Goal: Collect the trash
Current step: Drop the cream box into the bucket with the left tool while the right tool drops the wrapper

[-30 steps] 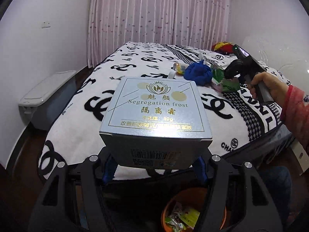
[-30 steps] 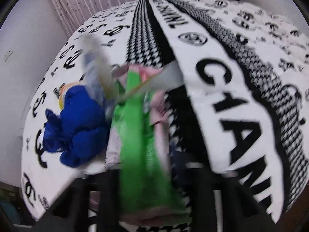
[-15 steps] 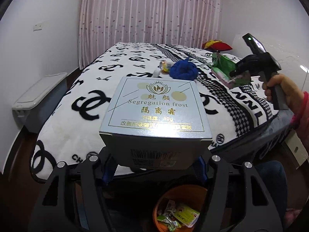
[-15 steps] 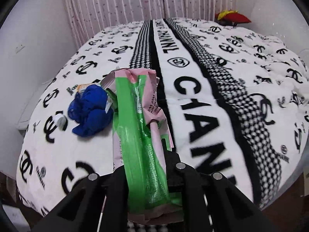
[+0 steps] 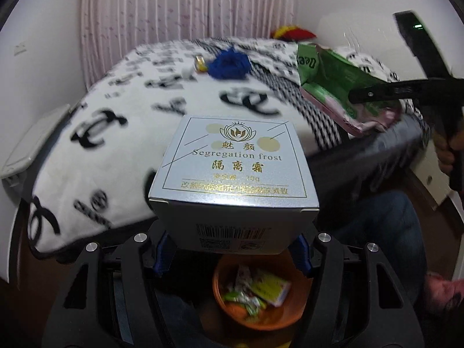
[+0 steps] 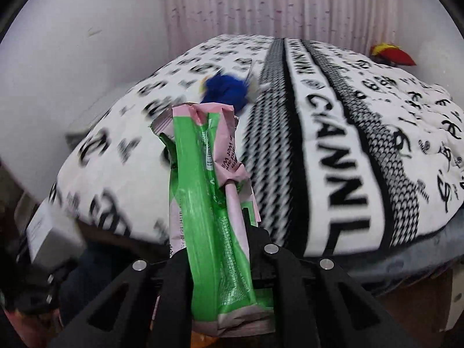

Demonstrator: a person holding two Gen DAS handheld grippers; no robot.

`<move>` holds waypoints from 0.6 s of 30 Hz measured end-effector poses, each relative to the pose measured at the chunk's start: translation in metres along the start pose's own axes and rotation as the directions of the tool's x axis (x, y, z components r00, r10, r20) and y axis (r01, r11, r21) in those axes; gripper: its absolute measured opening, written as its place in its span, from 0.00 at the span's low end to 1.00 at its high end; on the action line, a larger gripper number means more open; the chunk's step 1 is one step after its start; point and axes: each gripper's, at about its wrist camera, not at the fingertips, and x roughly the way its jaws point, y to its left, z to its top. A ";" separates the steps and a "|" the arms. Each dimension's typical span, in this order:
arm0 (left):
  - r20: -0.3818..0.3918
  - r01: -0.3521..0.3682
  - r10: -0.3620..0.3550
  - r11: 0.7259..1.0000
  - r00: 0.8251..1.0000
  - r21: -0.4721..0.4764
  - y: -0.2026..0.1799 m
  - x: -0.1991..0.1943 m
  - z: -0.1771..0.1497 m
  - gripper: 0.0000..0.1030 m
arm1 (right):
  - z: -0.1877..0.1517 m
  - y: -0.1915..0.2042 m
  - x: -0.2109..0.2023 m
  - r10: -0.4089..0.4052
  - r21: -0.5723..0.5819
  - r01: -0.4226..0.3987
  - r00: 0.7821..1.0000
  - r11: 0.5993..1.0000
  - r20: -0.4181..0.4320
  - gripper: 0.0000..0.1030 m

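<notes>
1. Black-and-white logo-print bed (image 5: 95, 156) carries a crumpled blue cloth (image 5: 230, 63).
2. Left gripper (image 5: 232, 249) fingers clamp a silver cardboard box (image 5: 235, 179) above the orange trash bucket (image 5: 249, 323).
3. Right gripper (image 6: 220, 266) fingers pinch a green-and-pink plastic wrapper (image 6: 208, 191) off the bed.

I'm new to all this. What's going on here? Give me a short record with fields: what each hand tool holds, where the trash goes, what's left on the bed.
left gripper: shut on the silver box
right gripper: shut on the green and pink wrapper
bin: orange bucket below the box, already holding wrappers
left on the bed: blue cloth ball, small yellow item beside it
</notes>
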 end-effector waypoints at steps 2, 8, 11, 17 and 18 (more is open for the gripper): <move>-0.034 0.003 -0.002 1.000 0.999 0.012 -0.004 0.005 -0.009 0.61 | -0.020 0.009 0.000 0.026 -0.018 -0.026 0.999 0.999 -0.027 0.10; -0.143 0.024 -0.021 1.000 0.990 0.020 -0.013 0.023 -0.035 0.61 | -0.067 0.027 0.011 0.068 -0.026 -0.071 0.993 0.997 -0.101 0.10; -0.211 0.027 -0.024 1.000 0.977 0.010 -0.017 0.038 -0.048 0.61 | -0.086 0.033 0.025 0.086 -0.029 -0.092 0.984 0.995 -0.153 0.10; -0.352 0.042 -0.053 0.998 0.935 -0.038 -0.018 0.070 -0.066 0.61 | -0.129 0.051 0.063 0.118 -0.024 -0.131 0.950 0.991 -0.290 0.10; -0.369 0.040 -0.052 0.998 0.928 -0.039 -0.018 0.075 -0.069 0.61 | -0.135 0.052 0.069 0.119 -0.019 -0.131 0.944 0.991 -0.307 0.10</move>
